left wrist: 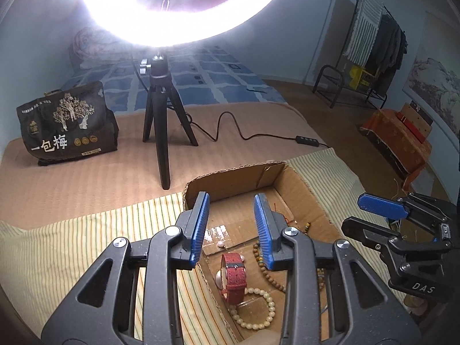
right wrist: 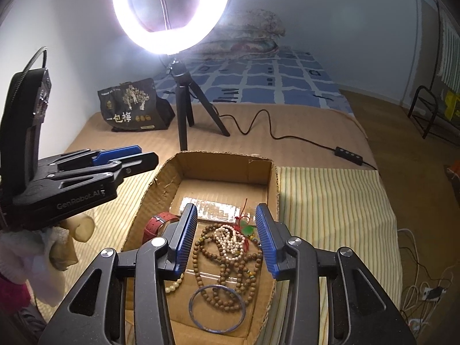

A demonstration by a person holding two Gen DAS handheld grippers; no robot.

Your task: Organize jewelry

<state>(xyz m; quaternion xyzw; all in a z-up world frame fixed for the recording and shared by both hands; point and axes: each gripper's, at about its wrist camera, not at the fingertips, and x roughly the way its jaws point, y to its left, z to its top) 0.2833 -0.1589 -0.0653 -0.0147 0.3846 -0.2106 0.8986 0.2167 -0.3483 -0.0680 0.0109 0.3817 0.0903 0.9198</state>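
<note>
Above the cardboard box [right wrist: 260,176], both grippers' jaws apart, empty.

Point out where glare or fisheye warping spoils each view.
Left wrist view: the ring light blows out the top and hazes the bed behind it; tape in the box glints. Right wrist view: the same lamp flares white, the tape strip shines, and the walls curve at the edges.

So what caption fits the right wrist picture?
Open right gripper hovers over a cardboard box of bead necklaces.
</note>
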